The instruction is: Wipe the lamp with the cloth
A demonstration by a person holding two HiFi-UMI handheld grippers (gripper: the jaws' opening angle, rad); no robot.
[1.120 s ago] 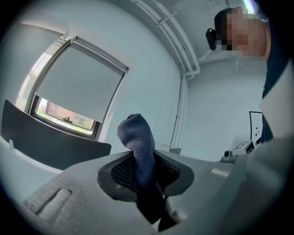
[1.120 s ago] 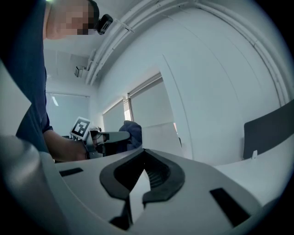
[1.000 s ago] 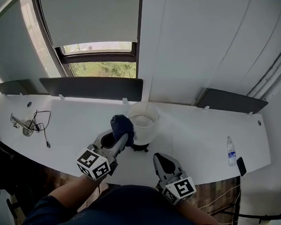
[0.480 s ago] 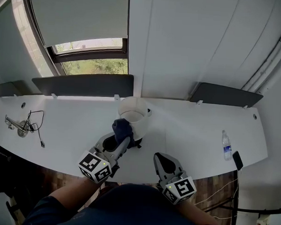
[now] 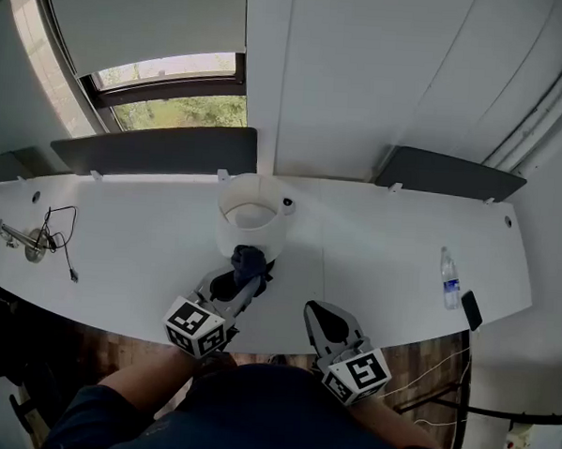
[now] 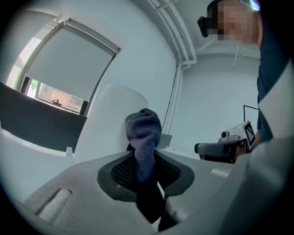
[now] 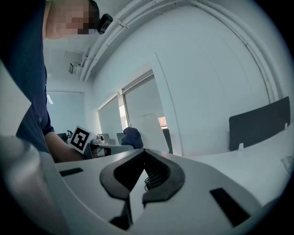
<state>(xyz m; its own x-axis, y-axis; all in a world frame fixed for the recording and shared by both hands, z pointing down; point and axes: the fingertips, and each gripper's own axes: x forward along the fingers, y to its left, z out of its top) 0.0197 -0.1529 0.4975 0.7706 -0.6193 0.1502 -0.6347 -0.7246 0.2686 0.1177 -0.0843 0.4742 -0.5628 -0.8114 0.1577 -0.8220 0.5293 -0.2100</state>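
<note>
My left gripper (image 5: 244,283) has the dark blue cloth (image 5: 249,261) pinched tight in its jaws, up against the near side of the white lamp (image 5: 226,227) at mid-frame. The right gripper (image 5: 318,313) hangs lower right of that, well off the lamp, with its jaws pressed together on nothing.

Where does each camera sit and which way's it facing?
Head view: on the person's head, looking steeply down at the desk; both forearms show.
Left gripper view: on left hand-held gripper, facing lamp; jaws clamp cloth.
Right gripper view: on right hand-held gripper, facing across the desk; shut jaws, sleeve show.
All three show cloth and lamp.
</note>
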